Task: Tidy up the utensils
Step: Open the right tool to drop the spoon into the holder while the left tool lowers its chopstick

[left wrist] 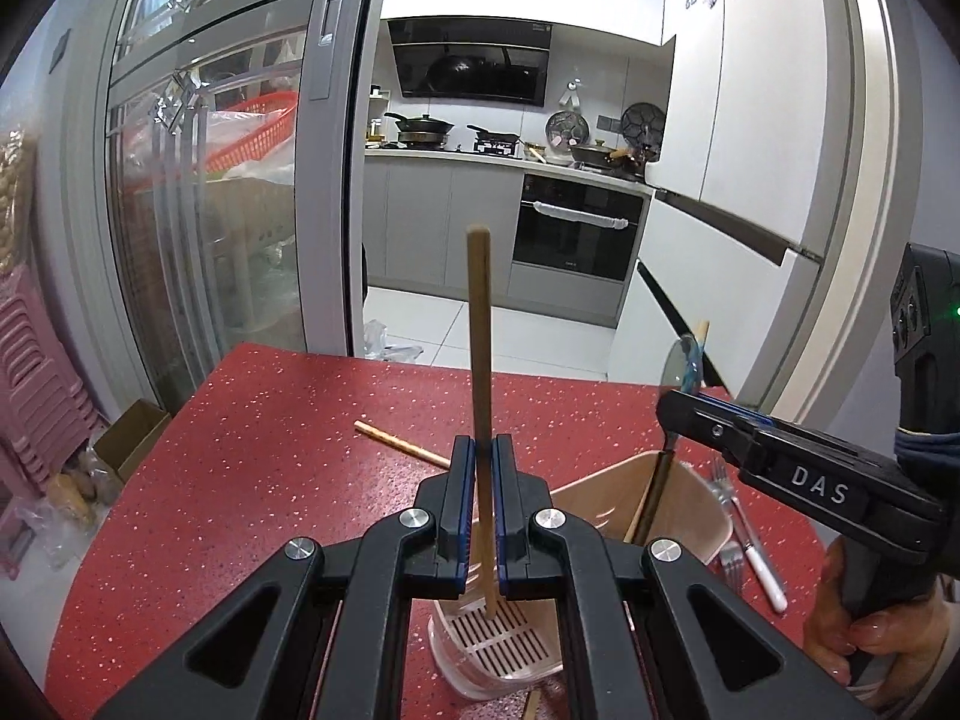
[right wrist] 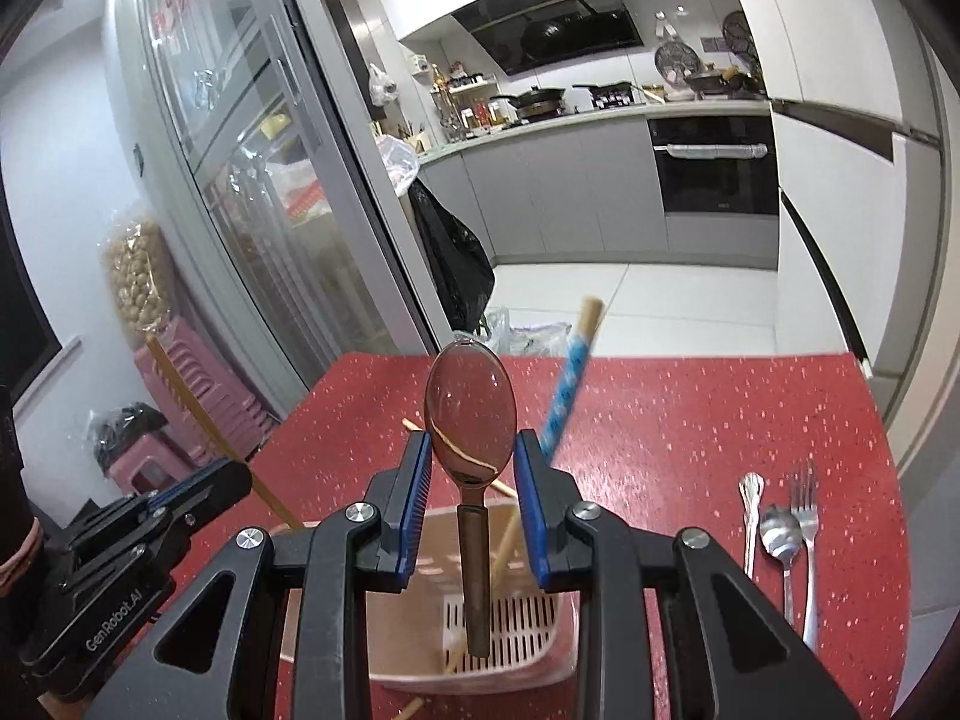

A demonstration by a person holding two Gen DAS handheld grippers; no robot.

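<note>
My left gripper [left wrist: 480,450] is shut on a wooden chopstick [left wrist: 479,330], held upright with its lower end inside the pink utensil holder [left wrist: 606,498]. My right gripper [right wrist: 473,456] is open around a metal spoon [right wrist: 471,402] that stands bowl-up with its handle down in the holder [right wrist: 420,546]; whether the pads touch the bowl is unclear. A blue-patterned chopstick [right wrist: 570,378] leans in the holder. Another chopstick [left wrist: 399,444] lies on the red table. The right gripper [left wrist: 708,426] shows in the left wrist view.
A fork [right wrist: 807,516], a spoon [right wrist: 780,540] and a third metal utensil [right wrist: 750,498] lie on the red table [right wrist: 690,420] right of the holder. The left gripper [right wrist: 180,492] shows at the left. A kitchen and glass door stand beyond.
</note>
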